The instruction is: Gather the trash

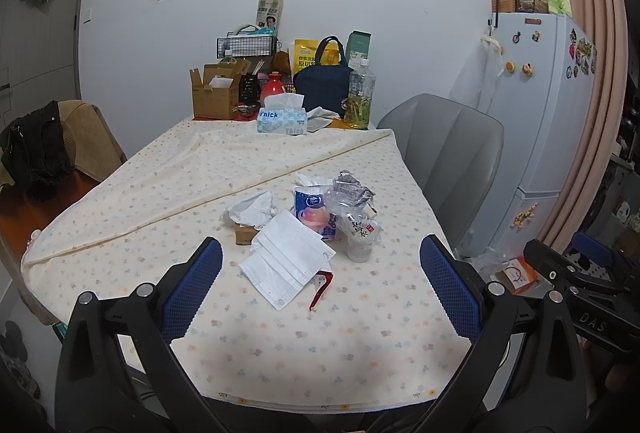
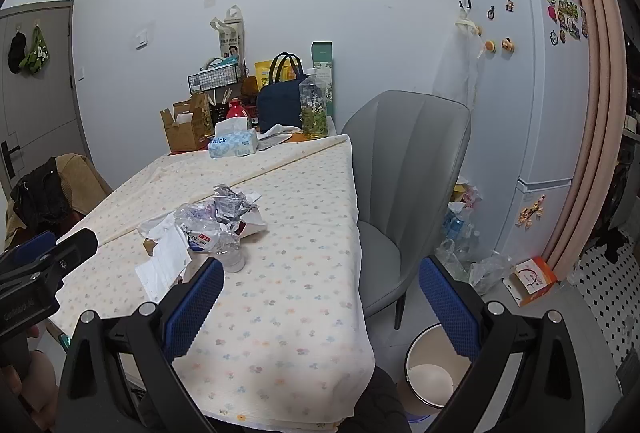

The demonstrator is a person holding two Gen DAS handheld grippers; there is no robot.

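Note:
A pile of trash lies on the floral tablecloth [image 1: 280, 345]: a white face mask [image 1: 286, 259], a crumpled tissue [image 1: 252, 209], a blue-and-pink carton [image 1: 314, 213], a crushed clear plastic bottle [image 1: 358, 233] and a silver wrapper [image 1: 352, 189]. My left gripper [image 1: 320, 289] is open and empty, just in front of the mask. My right gripper [image 2: 320, 307] is open and empty over the table's right edge, right of the pile [image 2: 208, 229]. A white trash bin [image 2: 434, 373] stands on the floor below it.
A grey chair [image 2: 404, 169] stands at the table's right side. A tissue box [image 1: 282, 119], cardboard box [image 1: 214, 93], navy bag [image 1: 322, 83] and tea bottle [image 1: 360, 95] crowd the far end. A fridge [image 2: 536, 113] and floor clutter [image 2: 532, 279] are at right.

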